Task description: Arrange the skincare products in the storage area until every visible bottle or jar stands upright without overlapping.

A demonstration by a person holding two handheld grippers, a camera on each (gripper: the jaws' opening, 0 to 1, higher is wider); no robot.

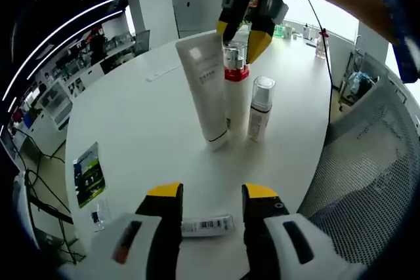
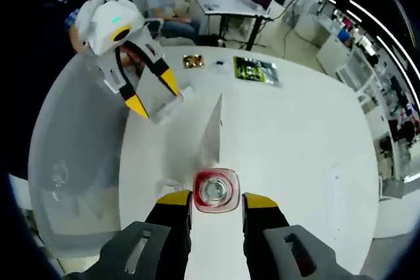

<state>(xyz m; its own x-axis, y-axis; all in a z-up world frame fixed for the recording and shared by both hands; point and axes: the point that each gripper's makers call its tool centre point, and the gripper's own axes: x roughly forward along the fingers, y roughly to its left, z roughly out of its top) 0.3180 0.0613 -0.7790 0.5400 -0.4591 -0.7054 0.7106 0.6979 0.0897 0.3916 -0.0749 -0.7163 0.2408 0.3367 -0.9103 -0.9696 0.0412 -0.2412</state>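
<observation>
Now: red-capped bottle between right jaws, three items grouped on round table

Nearest in left gripper view: left gripper (image 1: 211, 195) with jaws spread wide, holding nothing; small white barcoded tube (image 1: 207, 225) lying flat on white table (image 1: 131, 129) between and just beyond the yellow tips. Farther out, standing cluster: tall white tube (image 1: 205, 86) cap-down, leaning slightly, touching or just beside red-capped bottle (image 1: 235, 90); clear-capped pump bottle (image 1: 259, 108) upright just right of it. Above cluster, right gripper (image 1: 244, 33) descending over the red cap, jaws straddling it; contact not resolvable.

Right gripper view, looking straight down: right gripper (image 2: 216, 197) jaws narrow, flanking red-capped bottle (image 2: 214, 190) top; grip uncertain. Tall white tube (image 2: 211, 132) seen edge-on just beyond. Farther: left gripper (image 2: 152, 95) open. Green leaflet (image 2: 257, 70) at far table edge; mesh chair (image 2: 79, 162) beside table.
</observation>
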